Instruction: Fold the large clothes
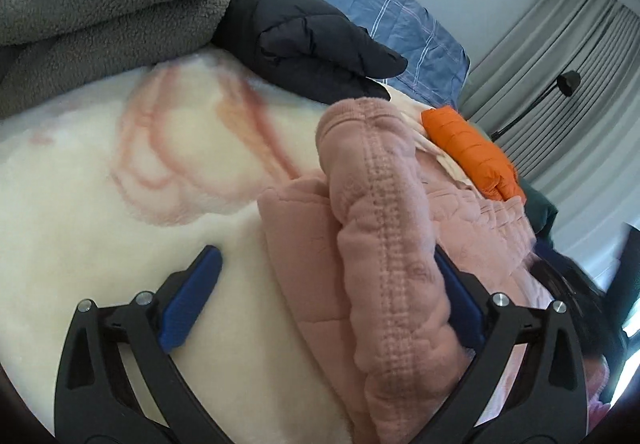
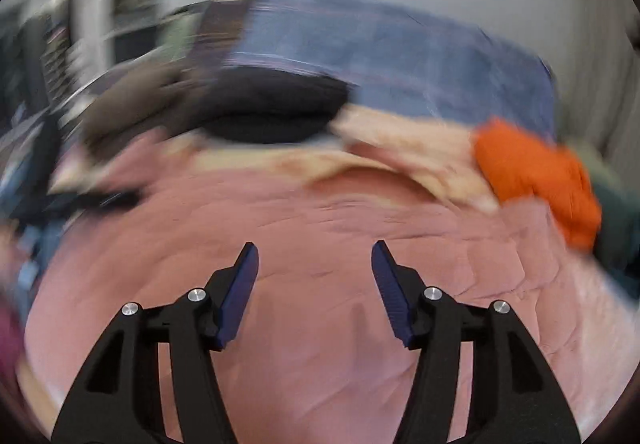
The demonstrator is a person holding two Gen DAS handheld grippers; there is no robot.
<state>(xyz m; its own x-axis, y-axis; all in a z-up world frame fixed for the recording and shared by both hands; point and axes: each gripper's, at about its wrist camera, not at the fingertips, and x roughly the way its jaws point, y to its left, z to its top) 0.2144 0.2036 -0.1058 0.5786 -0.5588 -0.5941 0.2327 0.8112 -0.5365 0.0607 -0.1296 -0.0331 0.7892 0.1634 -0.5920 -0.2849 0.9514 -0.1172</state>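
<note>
Clearly soft and bulky, likely heavy: pink quilted jacket (image 1: 384,244) heaped on cream fleece blanket (image 1: 120,224). Left gripper (image 1: 328,284) spread wide, ribbed hem roll against its right pad, unclamped. Right gripper (image 2: 314,264) open, empty, above jacket. Best pinched along the stitched hem.

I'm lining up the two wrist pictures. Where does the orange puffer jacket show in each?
Left wrist: the orange puffer jacket sits right of centre, just beyond the pink garment.
Right wrist: orange puffer jacket at the right edge, blurred, above the pink garment.
Shared landmark: the black jacket.
</note>
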